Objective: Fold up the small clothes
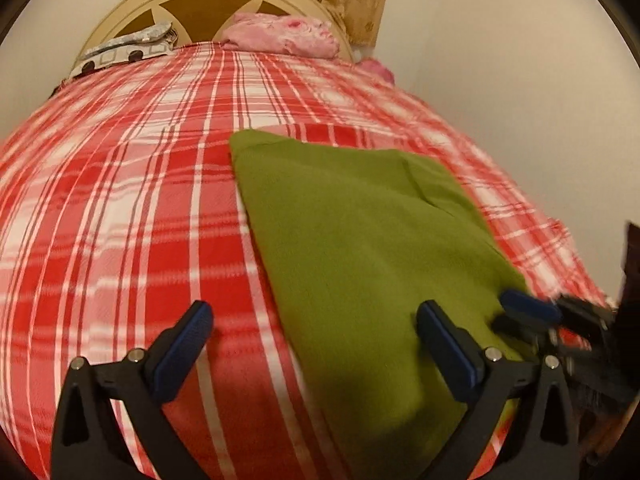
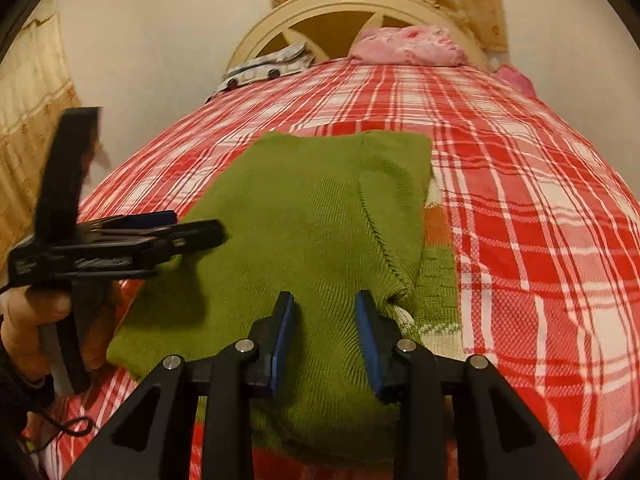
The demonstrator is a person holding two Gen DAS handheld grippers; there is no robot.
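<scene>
A green knitted garment (image 2: 312,220) lies folded on the red and white plaid bedspread (image 2: 520,200); a sleeve is folded over its right side, and a cream patterned part (image 2: 436,280) shows beneath at the right. It also shows in the left wrist view (image 1: 352,248). My left gripper (image 1: 316,320) is open wide and empty, over the garment's left edge; it also shows in the right wrist view (image 2: 192,228), at the garment's left side. My right gripper (image 2: 325,308) is partly open just above the garment's near part, holding nothing; it also shows in the left wrist view (image 1: 532,312) at the garment's right edge.
A cream round headboard (image 2: 320,12) stands at the far end of the bed. A pink bundle (image 2: 408,46) and a grey and white patterned cloth (image 2: 268,66) lie against it. Beige curtains (image 2: 32,92) hang at the left and behind the headboard.
</scene>
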